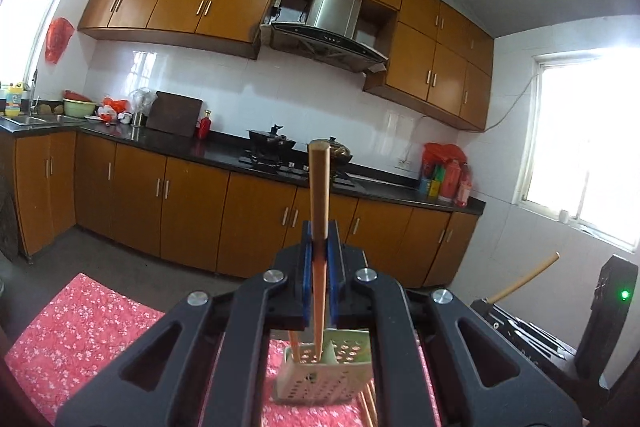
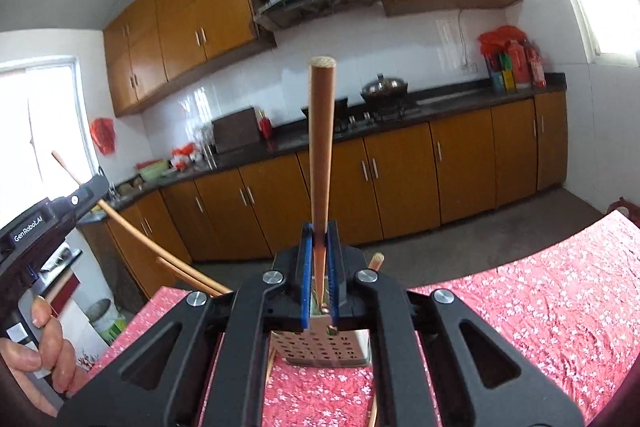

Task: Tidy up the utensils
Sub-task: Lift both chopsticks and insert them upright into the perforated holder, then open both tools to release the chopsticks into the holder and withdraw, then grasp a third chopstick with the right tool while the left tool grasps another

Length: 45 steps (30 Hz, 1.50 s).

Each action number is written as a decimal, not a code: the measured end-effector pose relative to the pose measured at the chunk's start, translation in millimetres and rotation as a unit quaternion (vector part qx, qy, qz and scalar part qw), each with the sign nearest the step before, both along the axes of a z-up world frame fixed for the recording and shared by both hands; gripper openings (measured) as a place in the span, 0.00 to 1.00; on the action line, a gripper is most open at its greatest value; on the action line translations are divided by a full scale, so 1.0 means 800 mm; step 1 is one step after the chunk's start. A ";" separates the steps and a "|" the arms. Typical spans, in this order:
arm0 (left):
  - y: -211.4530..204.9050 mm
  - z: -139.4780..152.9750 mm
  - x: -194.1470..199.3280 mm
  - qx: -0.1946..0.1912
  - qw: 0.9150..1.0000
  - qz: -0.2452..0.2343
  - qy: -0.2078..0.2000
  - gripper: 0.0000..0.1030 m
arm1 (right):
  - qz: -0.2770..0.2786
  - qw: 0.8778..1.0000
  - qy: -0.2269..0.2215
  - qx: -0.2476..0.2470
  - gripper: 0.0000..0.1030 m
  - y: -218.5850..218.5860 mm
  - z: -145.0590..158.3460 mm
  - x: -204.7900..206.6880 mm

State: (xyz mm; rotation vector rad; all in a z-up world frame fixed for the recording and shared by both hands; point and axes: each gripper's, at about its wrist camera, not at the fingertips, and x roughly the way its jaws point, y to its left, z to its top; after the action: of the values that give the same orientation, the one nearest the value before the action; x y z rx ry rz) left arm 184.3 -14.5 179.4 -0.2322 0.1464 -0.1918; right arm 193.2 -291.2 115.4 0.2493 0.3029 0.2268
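Left gripper [image 1: 319, 247]: the jaws are closing fully on 1 wooden chopstick [image 1: 319, 187], blue pads pressing it from both sides. The chopstick is standing up and forward out of the jaws, its blunt end topmost, its lower part running down behind the pads toward a perforated holder [image 1: 324, 375]. That holder is sitting on a table under a red floral cloth [image 1: 80, 327]. More chopsticks are leaning in it, and some are lying beside it at the lower right.

Right gripper [image 2: 319, 247]: the jaws are likewise clamping tight on 1 chopstick [image 2: 320, 147], which is rising almost upright, round cut end uppermost. Its thin end is reaching down near the holder [image 2: 324, 351] below the jaws; whether it is touching the holder cannot be told. Another chopstick end is showing just right of the jaws.

In the right wrist view, the left gripper [image 2: 86, 193] is showing at the left edge, a hand [image 2: 44, 347] is wrapping its grip, and the held chopstick is crossing it at a slant. In the left wrist view, the right gripper's chopstick [image 1: 524, 279] is poking up at the far right.

Beyond the table, a kitchen worktop [image 1: 224, 153] with pans on a hob is running along the tiled wall.
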 end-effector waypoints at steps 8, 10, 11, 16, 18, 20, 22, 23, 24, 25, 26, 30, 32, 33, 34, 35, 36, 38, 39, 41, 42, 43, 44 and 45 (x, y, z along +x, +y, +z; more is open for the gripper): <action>-0.019 -0.040 0.059 0.012 0.999 0.009 0.042 0.08 | 0.003 0.999 0.035 -0.014 0.07 0.011 -0.013 0.020; -0.017 -0.047 0.069 0.006 0.998 0.011 0.060 0.16 | 0.004 0.999 0.041 -0.015 0.08 0.014 -0.015 0.022; -0.013 -0.049 0.070 0.004 0.998 0.013 0.063 0.26 | 0.004 0.999 0.042 -0.018 0.10 0.020 -0.015 0.020; 0.007 -0.041 0.058 -0.003 0.998 0.028 0.061 0.30 | -0.007 0.999 0.021 -0.025 0.39 0.019 -0.007 0.005; 0.017 -0.038 0.046 -0.006 0.998 0.031 0.063 0.32 | -0.015 1.000 0.012 -0.024 0.39 0.013 0.000 -0.007; 0.028 -0.037 0.033 -0.006 0.997 0.038 0.063 0.35 | -0.022 1.000 0.002 -0.022 0.39 0.007 0.007 -0.018; 0.043 -0.041 0.015 -0.003 0.997 0.043 0.065 0.36 | -0.033 0.999 -0.006 -0.026 0.39 -0.002 0.011 -0.033; 0.049 -0.044 0.007 0.000 0.997 0.047 0.067 0.36 | -0.041 0.999 -0.008 -0.030 0.39 -0.008 0.012 -0.041; 0.057 -0.050 -0.004 0.006 0.996 0.053 0.070 0.37 | -0.050 0.998 -0.007 -0.033 0.39 -0.016 0.010 -0.049; 0.064 -0.058 -0.012 0.013 0.995 0.059 0.075 0.38 | -0.055 0.998 -0.004 -0.035 0.39 -0.021 0.008 -0.052; 0.070 -0.064 -0.019 0.018 0.995 0.063 0.079 0.39 | -0.064 0.997 0.003 -0.038 0.39 -0.029 0.002 -0.058; 0.092 -0.119 -0.035 0.055 0.987 0.083 0.127 0.40 | -0.084 0.993 0.071 -0.053 0.39 -0.052 -0.051 -0.058; 0.098 -0.150 -0.032 0.071 0.981 0.082 0.160 0.40 | -0.077 0.986 0.135 -0.056 0.33 -0.058 -0.098 -0.047; 0.099 -0.169 -0.031 0.079 0.977 0.080 0.183 0.40 | -0.063 0.983 0.166 -0.054 0.26 -0.057 -0.121 -0.042; 0.101 -0.189 -0.029 0.082 0.972 0.075 0.206 0.40 | -0.051 0.979 0.188 -0.053 0.24 -0.054 -0.139 -0.038; 0.101 -0.201 -0.028 0.080 0.970 0.071 0.220 0.40 | -0.037 0.975 0.212 -0.051 0.20 -0.049 -0.158 -0.035; 0.102 -0.218 -0.028 0.075 0.966 0.064 0.239 0.40 | -0.021 0.971 0.233 -0.045 0.17 -0.044 -0.177 -0.032; 0.102 -0.242 -0.028 0.064 0.960 0.051 0.269 0.40 | -0.001 0.964 0.263 -0.041 0.15 -0.034 -0.202 -0.029; 0.101 -0.250 -0.029 0.061 0.957 0.048 0.278 0.40 | 0.006 0.960 0.276 -0.042 0.14 -0.029 -0.213 -0.026; 0.096 -0.266 -0.030 0.055 0.954 0.038 0.293 0.40 | 0.014 0.957 0.288 -0.045 0.14 -0.016 -0.226 -0.027; 0.094 -0.273 -0.032 0.054 0.952 0.032 0.298 0.40 | 0.019 0.955 0.293 -0.046 0.14 -0.011 -0.231 -0.026; 0.091 -0.278 -0.032 0.055 0.952 0.029 0.301 0.40 | 0.021 0.954 0.294 -0.047 0.14 -0.009 -0.233 -0.026; 0.088 -0.282 -0.033 0.057 0.951 0.024 0.304 0.40 | 0.022 0.954 0.296 -0.050 0.14 -0.006 -0.235 -0.024; 0.085 -0.282 -0.032 0.058 0.950 0.021 0.306 0.40 | 0.022 0.953 0.297 -0.053 0.14 -0.003 -0.237 -0.026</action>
State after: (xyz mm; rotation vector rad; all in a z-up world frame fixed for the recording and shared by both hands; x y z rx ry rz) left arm 158.8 53.5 -46.0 -0.1714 0.7685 -0.0620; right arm 172.8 -293.6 -74.1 0.1997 0.9164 0.1749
